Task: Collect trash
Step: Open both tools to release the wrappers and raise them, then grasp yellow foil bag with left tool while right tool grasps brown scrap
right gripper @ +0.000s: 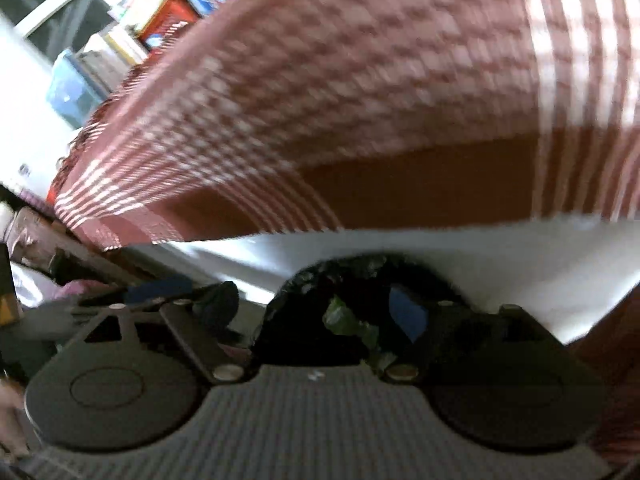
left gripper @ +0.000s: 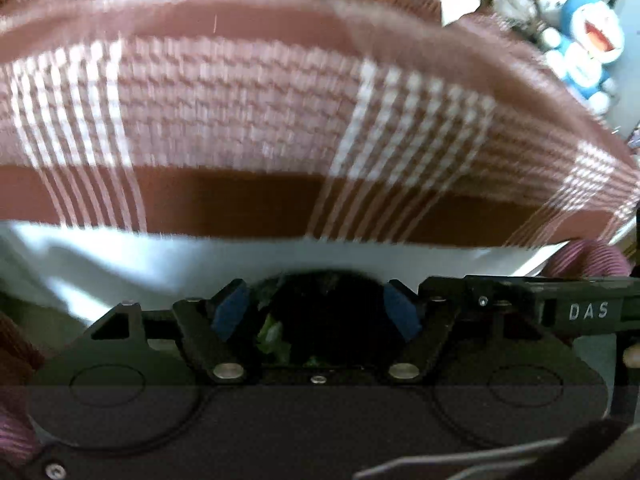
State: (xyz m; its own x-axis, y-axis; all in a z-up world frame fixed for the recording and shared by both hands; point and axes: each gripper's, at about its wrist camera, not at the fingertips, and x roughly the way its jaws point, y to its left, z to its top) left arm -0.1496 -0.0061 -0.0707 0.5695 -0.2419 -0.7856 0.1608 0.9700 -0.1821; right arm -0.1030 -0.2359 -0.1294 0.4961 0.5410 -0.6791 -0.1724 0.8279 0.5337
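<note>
A black crinkled trash bag (left gripper: 328,312) with green scraps showing inside fills the gap between the blue pads (left gripper: 226,312) of my left gripper (left gripper: 316,300); both pads touch it. In the right wrist view the black bag (right gripper: 316,320) lies between the fingers of my right gripper (right gripper: 316,300) and covers part of the right blue pad (right gripper: 406,314). The left finger (right gripper: 218,304) stands slightly clear of it, so the hold is unclear. Both grippers hang side by side just off the table's edge.
A brown-and-white checked tablecloth (left gripper: 240,112) over a white cloth (left gripper: 120,256) fills the view ahead. Plush toys (left gripper: 588,36) sit at the far right, books and boxes (right gripper: 160,20) at the far left. A ribbed pink sleeve (left gripper: 588,260) shows beside the other gripper's body (left gripper: 588,312).
</note>
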